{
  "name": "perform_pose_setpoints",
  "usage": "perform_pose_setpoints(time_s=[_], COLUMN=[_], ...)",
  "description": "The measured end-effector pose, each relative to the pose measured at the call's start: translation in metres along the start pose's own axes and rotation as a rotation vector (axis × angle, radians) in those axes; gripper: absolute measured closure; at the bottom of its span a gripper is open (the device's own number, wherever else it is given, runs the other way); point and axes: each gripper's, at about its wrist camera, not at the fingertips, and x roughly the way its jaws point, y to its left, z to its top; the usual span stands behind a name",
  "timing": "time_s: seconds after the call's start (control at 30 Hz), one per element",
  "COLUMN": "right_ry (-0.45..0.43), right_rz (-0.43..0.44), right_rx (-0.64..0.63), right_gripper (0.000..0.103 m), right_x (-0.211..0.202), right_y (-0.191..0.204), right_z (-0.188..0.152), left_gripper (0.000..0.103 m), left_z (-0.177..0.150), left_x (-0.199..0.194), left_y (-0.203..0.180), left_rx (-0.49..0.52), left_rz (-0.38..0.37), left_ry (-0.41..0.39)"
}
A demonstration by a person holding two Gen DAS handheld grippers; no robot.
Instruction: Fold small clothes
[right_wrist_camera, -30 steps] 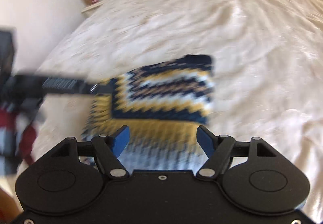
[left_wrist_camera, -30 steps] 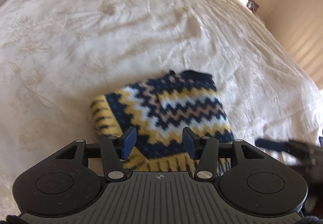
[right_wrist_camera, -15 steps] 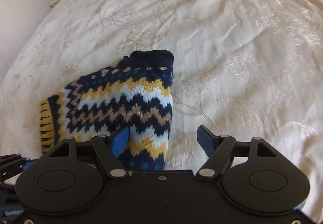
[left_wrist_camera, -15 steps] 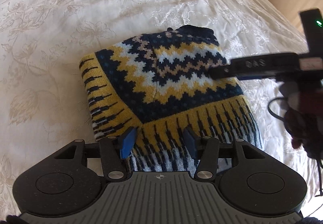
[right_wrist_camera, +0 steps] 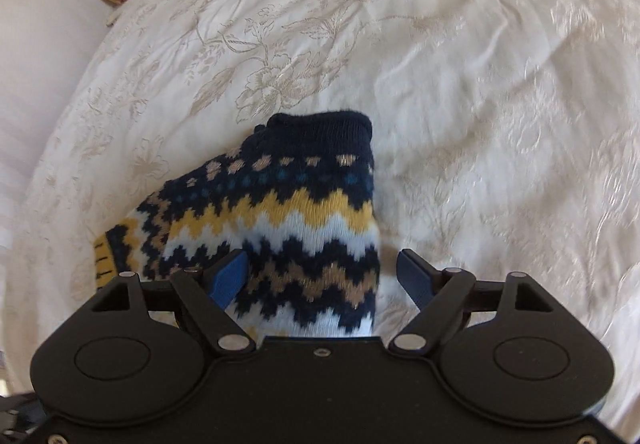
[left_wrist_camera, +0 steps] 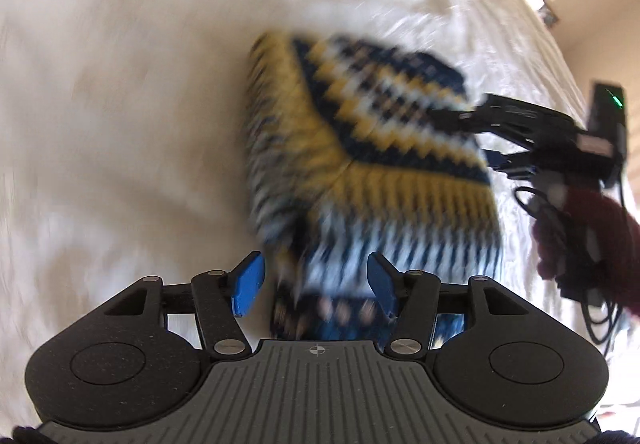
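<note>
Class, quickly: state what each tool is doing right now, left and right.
Left tool: open, holding nothing, above the folded sweater's near edge.
Right tool: open, holding nothing, over the sweater's right edge.

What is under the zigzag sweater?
The folded zigzag sweater lies on the cream flowery bedspread, which shows all around it. Whatever is directly beneath the sweater, or tucked inside its folds, is covered and cannot be seen.

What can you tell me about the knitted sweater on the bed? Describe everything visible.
The knitted sweater is folded into a compact bundle lying on the cream embroidered bedspread. It has navy, yellow, white and tan zigzag bands, dotted rows and a ribbed navy edge. The open right gripper straddles its edge; the open left gripper is at its near end.
</note>
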Motion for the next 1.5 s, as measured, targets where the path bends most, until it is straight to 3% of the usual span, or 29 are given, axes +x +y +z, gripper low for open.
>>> perform_pose_setpoints(time_s=[0.1, 0.2, 0.43, 0.47, 0.57, 0.6, 0.77, 0.93, 1.13, 1.27, 1.33, 1.4, 1.5], right_ry=[0.004, 0.009, 0.028, 0.034, 0.037, 0.035, 0.024, 0.03, 0.052, 0.061, 0.041, 0.011, -0.025], right_rz=[0.051, 0.103, 0.18, 0.19, 0.183, 0.188, 0.194, 0.16, 0.091, 0.015, 0.005, 0.014, 0.018], right_rx=[0.029, 0.074, 0.106, 0.107, 0.071, 0.066, 0.044, 0.05, 0.057, 0.026, 0.033, 0.049, 0.036], right_gripper=[0.02, 0.02, 0.018, 0.019, 0.042, 0.049, 0.054, 0.055, 0.054, 0.044, 0.04, 0.03, 0.028], right_x=[-0.003, -0.004, -0.004, -0.004, -0.008, -0.011, -0.035, -0.072, -0.119, -0.13, -0.136, -0.144, -0.154], right_y=[-0.006, -0.013, -0.017, -0.017, -0.011, -0.01, -0.009, -0.029, -0.068, -0.085, -0.091, -0.094, -0.096], right_z=[-0.011, -0.02, -0.028, -0.028, -0.03, -0.031, -0.033, -0.056, -0.099, -0.123, -0.13, -0.135, -0.141], left_gripper=[0.048, 0.046, 0.039, 0.04, 0.061, 0.061, 0.061, 0.061, 0.061, 0.061, 0.06, 0.059, 0.059], left_z=[-0.007, -0.007, 0.005, 0.006, 0.008, 0.008, -0.003, -0.04, -0.093, -0.117, -0.122, -0.132, -0.134], left_x=[0.008, 0.014, 0.049, 0.05, 0.049, 0.046, 0.034, 0.032, 0.047, 0.052, 0.049, 0.036, 0.016], left_y=[0.014, 0.016, 0.015, 0.016, 0.019, 0.017, -0.005, -0.047, -0.093, -0.107, -0.106, -0.104, -0.109], left_rx=[-0.055, -0.085, -0.119, -0.135, -0.166, -0.158, -0.121, -0.079, -0.054, -0.02, -0.044, -0.055, -0.005], left_rz=[-0.014, -0.099, -0.218, -0.243, -0.315, -0.331, -0.387, -0.404, -0.379, -0.208, -0.161, -0.117, -0.035], left_ry=[0.03, 0.023, 0.096, 0.098, 0.107, 0.106, 0.1, 0.13, 0.182, 0.153, 0.123, 0.07, -0.008])
